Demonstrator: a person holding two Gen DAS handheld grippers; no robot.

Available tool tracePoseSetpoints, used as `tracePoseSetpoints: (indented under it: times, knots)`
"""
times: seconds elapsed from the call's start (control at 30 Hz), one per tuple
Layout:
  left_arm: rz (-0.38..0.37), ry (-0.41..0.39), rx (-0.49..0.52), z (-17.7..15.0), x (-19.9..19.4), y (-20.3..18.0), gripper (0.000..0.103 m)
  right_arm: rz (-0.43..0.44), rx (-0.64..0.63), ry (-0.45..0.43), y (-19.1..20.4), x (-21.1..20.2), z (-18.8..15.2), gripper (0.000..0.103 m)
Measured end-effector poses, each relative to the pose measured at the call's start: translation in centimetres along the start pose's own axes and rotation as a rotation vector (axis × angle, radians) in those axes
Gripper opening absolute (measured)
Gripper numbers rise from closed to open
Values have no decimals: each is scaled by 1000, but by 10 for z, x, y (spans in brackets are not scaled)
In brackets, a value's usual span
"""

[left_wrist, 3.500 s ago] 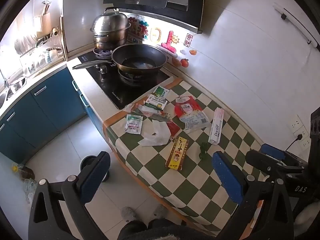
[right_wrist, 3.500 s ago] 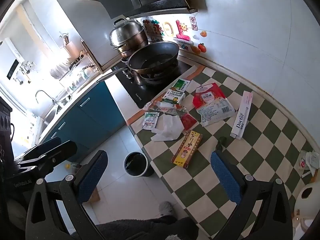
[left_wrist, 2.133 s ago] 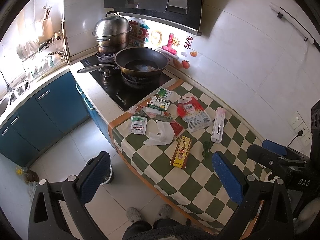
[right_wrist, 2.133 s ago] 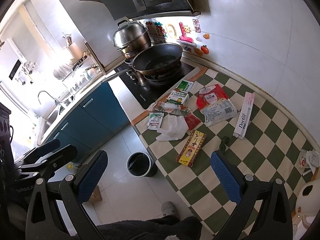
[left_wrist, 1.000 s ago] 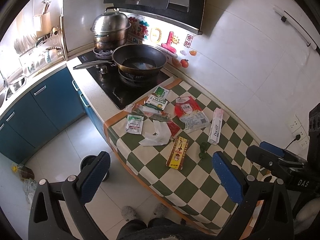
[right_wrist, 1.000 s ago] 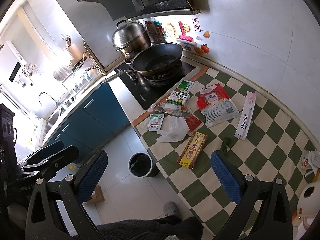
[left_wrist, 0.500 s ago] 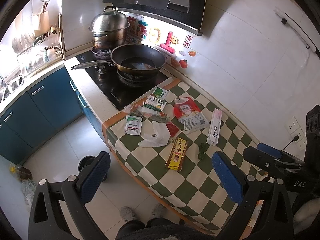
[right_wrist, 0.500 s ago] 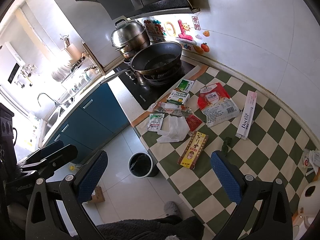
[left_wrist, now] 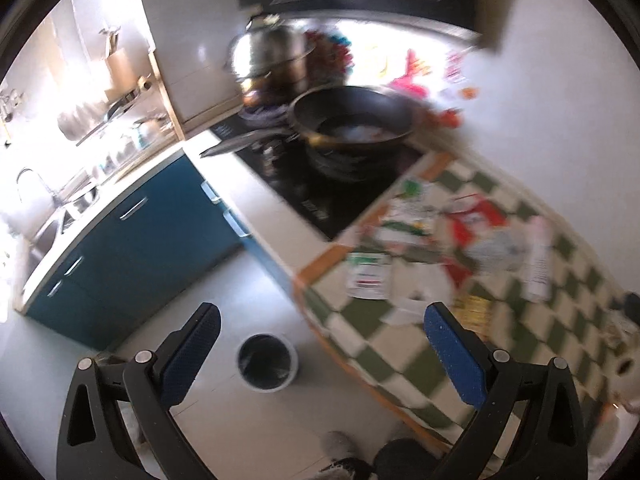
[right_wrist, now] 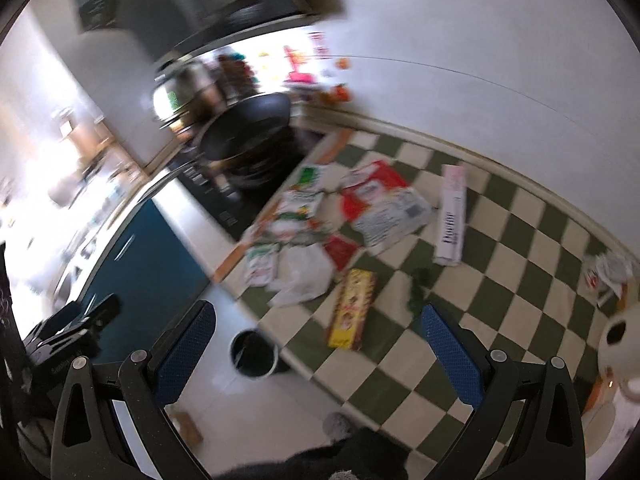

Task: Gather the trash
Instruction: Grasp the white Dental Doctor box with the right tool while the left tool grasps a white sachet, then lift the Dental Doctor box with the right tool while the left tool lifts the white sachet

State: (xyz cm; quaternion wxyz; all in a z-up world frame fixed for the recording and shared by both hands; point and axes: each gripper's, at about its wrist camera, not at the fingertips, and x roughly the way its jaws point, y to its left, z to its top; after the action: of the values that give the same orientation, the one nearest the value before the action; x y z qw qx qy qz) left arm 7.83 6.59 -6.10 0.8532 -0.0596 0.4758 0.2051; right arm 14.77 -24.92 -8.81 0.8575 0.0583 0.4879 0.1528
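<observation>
Trash, left wrist view: loose wrappers and packets (left_wrist: 424, 240) lie in a blurred cluster on the green-and-white checked counter cover (left_wrist: 404, 356), toward its end beside the black hob (left_wrist: 320, 188).
Bin, left wrist view: round dark trash bin (left_wrist: 267, 361) stands on the pale floor just off the counter's front edge, showing between the two blue pads.
Left gripper: left gripper (left_wrist: 320, 348) hangs above the floor with its jaws spread wide and nothing between them.
Hob, left wrist view: dark wok (left_wrist: 354, 122) sits on the hob, a steel lidded pot (left_wrist: 272, 56) behind it (both smeared by motion).
Cabinets: blue cabinet fronts (left_wrist: 132, 240) run along the left, under a bright sink area.
Trash, right wrist view: yellow-and-red flat box (right_wrist: 352, 308) lies near the cover's front edge; a crumpled white bag (right_wrist: 300, 272) just beside it toward the hob end; a red-and-white pouch (right_wrist: 380, 204) further back; a long white carton (right_wrist: 452, 216) toward the wall edge; a small green scrap (right_wrist: 418, 284) between box and carton.
Right gripper: right gripper (right_wrist: 318, 346) is held over the front edge, jaws wide apart and empty.
Bin, right wrist view: the bin (right_wrist: 254, 354) stands on the floor below the front edge.
Other gripper: the left gripper shows at the frame's left edge (dark, blurred).
Person: a grey slipper toe (right_wrist: 336, 424) shows at the bottom.
</observation>
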Motion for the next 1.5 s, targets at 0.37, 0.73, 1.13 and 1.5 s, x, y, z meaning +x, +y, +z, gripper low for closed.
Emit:
tracePoseSetpoints:
  times: [0.37,0.73,1.13,1.5]
  knots:
    - [-8,381,-67,25,202,-4,103,-237,232,122,-110,180,68,103]
    - [-75,598,-11,10,320,-55,59,-342,287,258,-173,302,95,103]
    - [-37,493,43,30,287,-44,0,-382,285,219,-188,350,104,50]
    - [-276,606,-77,27,308,-38,13,-354,270,88,-171,292,113,48]
